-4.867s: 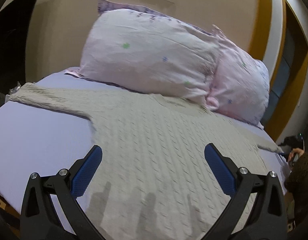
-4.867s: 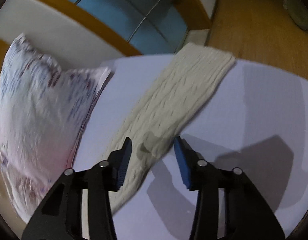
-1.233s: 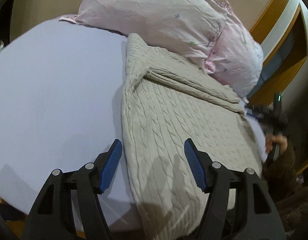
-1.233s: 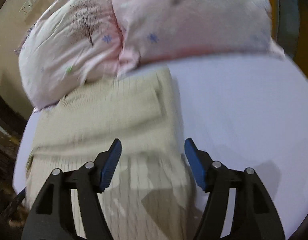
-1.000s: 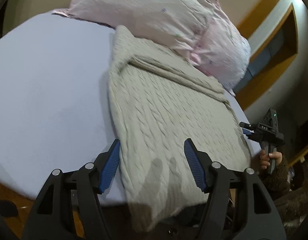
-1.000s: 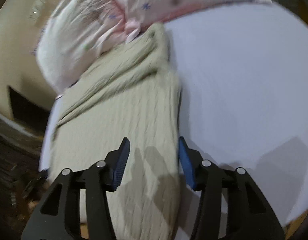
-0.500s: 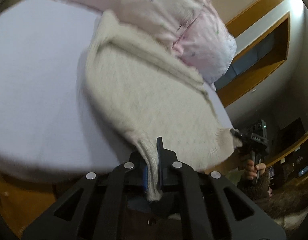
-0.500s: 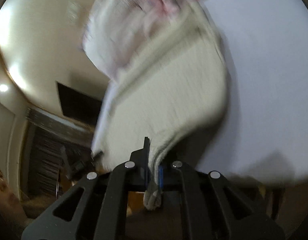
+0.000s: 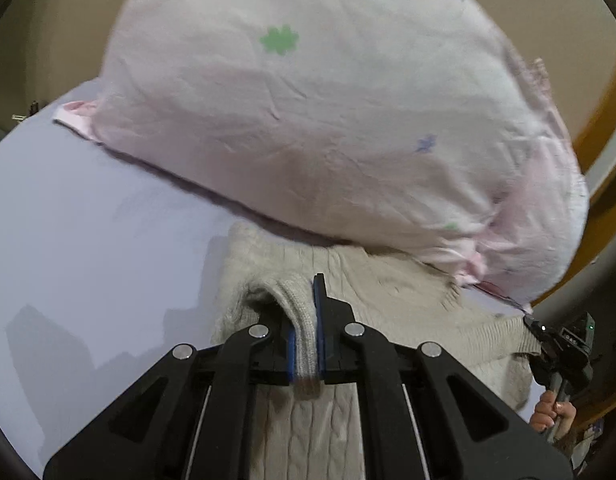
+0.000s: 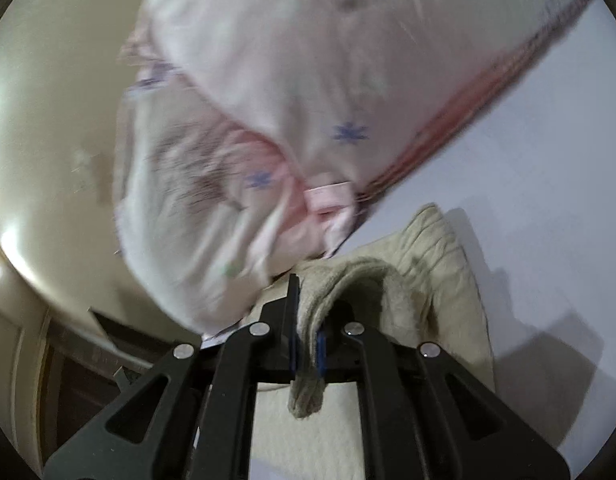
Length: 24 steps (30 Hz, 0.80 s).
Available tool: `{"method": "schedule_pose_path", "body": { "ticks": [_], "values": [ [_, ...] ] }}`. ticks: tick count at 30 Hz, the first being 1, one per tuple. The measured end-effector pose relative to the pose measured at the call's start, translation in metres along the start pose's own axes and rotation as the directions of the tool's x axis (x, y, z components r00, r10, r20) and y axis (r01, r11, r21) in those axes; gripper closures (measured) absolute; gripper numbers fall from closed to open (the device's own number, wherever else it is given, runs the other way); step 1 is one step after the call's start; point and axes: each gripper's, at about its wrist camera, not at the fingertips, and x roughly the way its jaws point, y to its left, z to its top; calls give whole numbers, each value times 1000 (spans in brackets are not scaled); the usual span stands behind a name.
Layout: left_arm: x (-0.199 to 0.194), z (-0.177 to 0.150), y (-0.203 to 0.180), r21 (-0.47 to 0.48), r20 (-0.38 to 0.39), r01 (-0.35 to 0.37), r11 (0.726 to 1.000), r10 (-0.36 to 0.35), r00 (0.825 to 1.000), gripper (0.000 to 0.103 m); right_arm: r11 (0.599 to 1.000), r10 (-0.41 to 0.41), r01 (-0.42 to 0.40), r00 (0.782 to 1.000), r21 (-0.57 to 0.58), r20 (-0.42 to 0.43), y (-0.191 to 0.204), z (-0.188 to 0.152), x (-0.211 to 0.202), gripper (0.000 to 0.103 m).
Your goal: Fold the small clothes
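Left wrist: tongs pinch sweater hem.

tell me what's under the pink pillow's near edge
The far edge of the beige cable-knit sweater tucks under the pink floral pillow, on the lavender bedsheet. How far it reaches underneath is hidden.

Black angular hand-held gripper frames, silver round screws, blue pads on the fingers.

A home bedroom: a bed under a pale lilac sheet, two plump pink flowered pillows at its head against a beige wall, with wooden trim alongside.
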Motion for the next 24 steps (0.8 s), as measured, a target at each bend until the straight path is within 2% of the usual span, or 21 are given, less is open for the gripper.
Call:
{"method": "schedule_pose_path", "body": {
  "ticks": [3, 5, 6, 8, 9, 10, 12, 14, 15, 17, 20, 23, 24],
  "values": [
    [23, 12, 0, 2, -17, -26, 1000, 26, 1000, 96, 991, -36, 31, 999, 127, 37, -18, 10, 13, 94],
    [34, 14, 10, -58, -48, 6, 998, -9, 999, 96, 975, -40, 28, 998, 218, 52, -31, 16, 20, 69],
    [38, 13, 16, -94, -65, 26, 995, -33, 997, 94, 967, -3, -19, 996, 253, 86, -35, 18, 20, 52],
    [37, 11, 29, -176, -79, 84, 981, -99, 992, 90, 972, 5, -31, 994, 235, 112, -29, 22, 18, 39],
    [33, 12, 34, -201, -73, 110, 973, -127, 989, 77, 978, 3, -27, 993, 206, 117, -24, 23, 16, 25],
    [28, 12, 36, -210, -64, 114, 971, -130, 989, 66, 984, -5, -16, 993, 177, 117, -18, 22, 12, 20],
    [3, 10, 39, -206, -2, 131, 970, -134, 991, 29, 991, -5, -10, 993, 131, 116, -9, 20, 5, 18],
    [-27, 5, 41, -165, 55, 114, 980, -106, 993, 18, 998, 18, -24, 994, 53, 108, -1, 13, -6, 12],
    [-34, 1, 41, -144, 48, 118, 983, -112, 993, 18, 1000, 25, -26, 994, 7, 107, 0, 10, -11, 9],
    [-39, -10, 45, -119, -16, 103, 988, -105, 994, 18, 998, 16, -10, 995, -66, 99, 1, 1, -16, 7],
    [-31, -34, 51, -114, -127, 83, 990, -98, 987, 22, 993, 10, -3, 998, -115, 64, 0, -11, -10, 7],
    [-25, -54, 55, -128, -180, 93, 987, -115, 977, 28, 990, 9, -2, 999, -140, 54, 1, -18, -10, 7],
    [-27, -57, 54, -122, -165, 94, 988, -114, 980, 30, 989, 14, -6, 999, -147, 51, 4, -19, -11, 7]
  ]
}}
